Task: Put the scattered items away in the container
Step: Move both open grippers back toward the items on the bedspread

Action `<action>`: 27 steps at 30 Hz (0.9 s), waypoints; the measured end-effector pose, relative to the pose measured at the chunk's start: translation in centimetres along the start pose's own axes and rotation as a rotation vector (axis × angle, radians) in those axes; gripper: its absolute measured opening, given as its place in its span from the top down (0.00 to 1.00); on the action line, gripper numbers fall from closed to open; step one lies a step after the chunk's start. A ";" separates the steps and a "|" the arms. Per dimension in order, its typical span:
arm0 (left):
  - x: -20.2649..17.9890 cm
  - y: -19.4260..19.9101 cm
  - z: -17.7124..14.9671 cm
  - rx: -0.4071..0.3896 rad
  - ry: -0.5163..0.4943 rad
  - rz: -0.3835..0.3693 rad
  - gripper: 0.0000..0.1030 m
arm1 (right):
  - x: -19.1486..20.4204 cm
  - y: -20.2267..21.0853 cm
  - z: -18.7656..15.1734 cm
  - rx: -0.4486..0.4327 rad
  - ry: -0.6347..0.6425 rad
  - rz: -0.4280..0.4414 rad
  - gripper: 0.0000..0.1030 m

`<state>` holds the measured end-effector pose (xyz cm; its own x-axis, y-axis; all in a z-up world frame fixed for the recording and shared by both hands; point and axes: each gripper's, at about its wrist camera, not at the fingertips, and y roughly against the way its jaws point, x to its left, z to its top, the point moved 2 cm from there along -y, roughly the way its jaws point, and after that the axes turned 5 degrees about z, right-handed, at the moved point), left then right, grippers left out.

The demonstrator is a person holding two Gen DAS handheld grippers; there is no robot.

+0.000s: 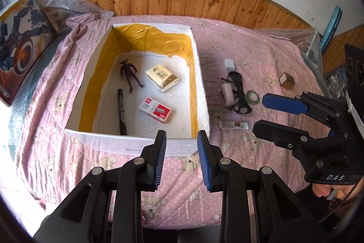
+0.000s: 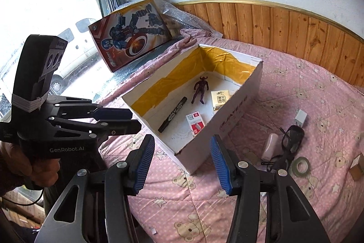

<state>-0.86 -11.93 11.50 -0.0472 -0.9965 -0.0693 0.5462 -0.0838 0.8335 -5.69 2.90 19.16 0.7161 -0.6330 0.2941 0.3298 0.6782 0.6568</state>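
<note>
A pink bed quilt (image 1: 261, 56) is carrying a white box (image 1: 200, 74) that is holding a figurine (image 1: 130, 74), marker (image 1: 121, 106), and two small packs. Glasses (image 1: 238, 88), tape roll (image 1: 253, 96) and charger (image 1: 229, 64) are lying beside it. The left gripper (image 1: 181, 159) and right gripper (image 2: 182, 165) are both hovering empty, fingers apart.
</note>
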 end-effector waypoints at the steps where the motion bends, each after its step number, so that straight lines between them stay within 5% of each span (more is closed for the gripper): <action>1: -0.3 0.1 -0.2 0.000 0.003 -0.005 0.71 | -0.3 0.6 -0.4 -0.008 -0.012 -0.003 0.49; 27: -11.0 -4.1 -2.5 0.092 -0.065 -0.135 0.67 | -12.3 8.3 -7.6 -0.126 -0.305 -0.150 0.49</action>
<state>-0.51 -0.60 7.49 -0.1708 -0.9737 -0.1506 0.4521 -0.2132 0.8661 -7.05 19.18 15.70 0.4438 -0.7986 0.4066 0.5041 0.5976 0.6235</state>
